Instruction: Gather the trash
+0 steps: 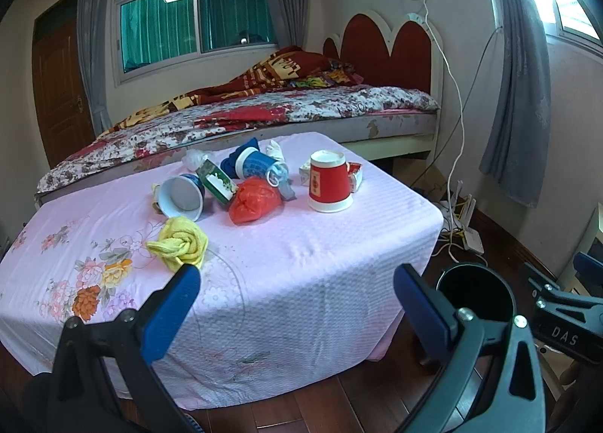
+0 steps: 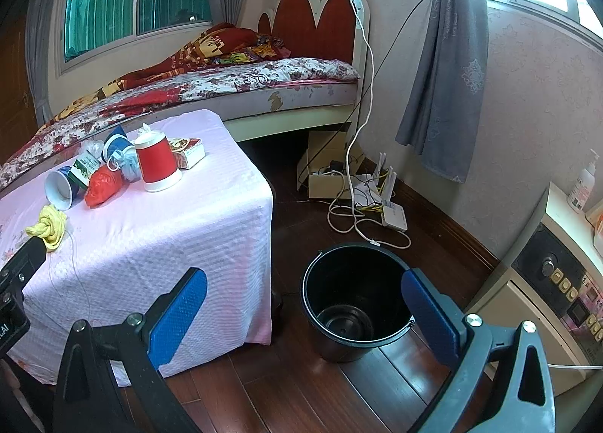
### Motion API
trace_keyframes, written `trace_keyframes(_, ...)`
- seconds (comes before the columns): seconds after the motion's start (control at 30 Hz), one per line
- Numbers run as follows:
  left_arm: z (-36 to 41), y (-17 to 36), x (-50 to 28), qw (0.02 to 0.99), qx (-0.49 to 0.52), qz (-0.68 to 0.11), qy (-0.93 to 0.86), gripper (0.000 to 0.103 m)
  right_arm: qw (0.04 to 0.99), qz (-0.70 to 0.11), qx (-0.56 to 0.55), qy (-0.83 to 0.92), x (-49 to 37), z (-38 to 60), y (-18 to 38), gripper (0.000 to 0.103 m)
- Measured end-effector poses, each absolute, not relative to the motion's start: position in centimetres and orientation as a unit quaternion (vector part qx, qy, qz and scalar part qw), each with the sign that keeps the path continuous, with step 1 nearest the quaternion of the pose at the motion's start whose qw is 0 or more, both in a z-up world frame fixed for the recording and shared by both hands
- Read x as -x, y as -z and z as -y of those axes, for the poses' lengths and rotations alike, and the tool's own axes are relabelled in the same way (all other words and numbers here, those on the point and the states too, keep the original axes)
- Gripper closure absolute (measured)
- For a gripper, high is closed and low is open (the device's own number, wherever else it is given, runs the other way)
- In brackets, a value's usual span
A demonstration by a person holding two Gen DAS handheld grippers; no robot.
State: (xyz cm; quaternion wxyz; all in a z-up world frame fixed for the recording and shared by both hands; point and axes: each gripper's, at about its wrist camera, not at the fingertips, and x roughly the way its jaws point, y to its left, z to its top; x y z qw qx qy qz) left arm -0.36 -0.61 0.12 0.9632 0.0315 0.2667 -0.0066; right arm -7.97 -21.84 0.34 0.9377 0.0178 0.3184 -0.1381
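A table under a pink cloth point(image 1: 301, 244) holds trash: a red paper cup point(image 1: 329, 180) upside down, a red plastic bag point(image 1: 254, 201), a blue-and-white cup point(image 1: 181, 197) on its side, a second blue cup point(image 1: 250, 163), a green carton point(image 1: 216, 182), a knotted yellow rag point(image 1: 179, 242). A black bucket point(image 2: 354, 301) stands empty on the floor right of the table. My left gripper point(image 1: 297, 282) is open and empty over the table's near edge. My right gripper point(image 2: 303, 287) is open and empty, near the bucket.
A bed point(image 1: 264, 112) with a red headboard lies behind the table. Cables and a router point(image 2: 394, 216) lie on the wooden floor by the wall. A cabinet point(image 2: 565, 282) stands at the right. Grey curtains point(image 2: 441, 56) hang by the window.
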Motion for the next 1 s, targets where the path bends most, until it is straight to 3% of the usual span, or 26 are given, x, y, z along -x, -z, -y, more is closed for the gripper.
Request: trace_keyframes(1.0,0.0,0.3,-0.1,0.962,-0.030,-0.271,0.005,0.001,0.936,-0.326,-0.014,0.136,7.8,21.5,0.2,0.000)
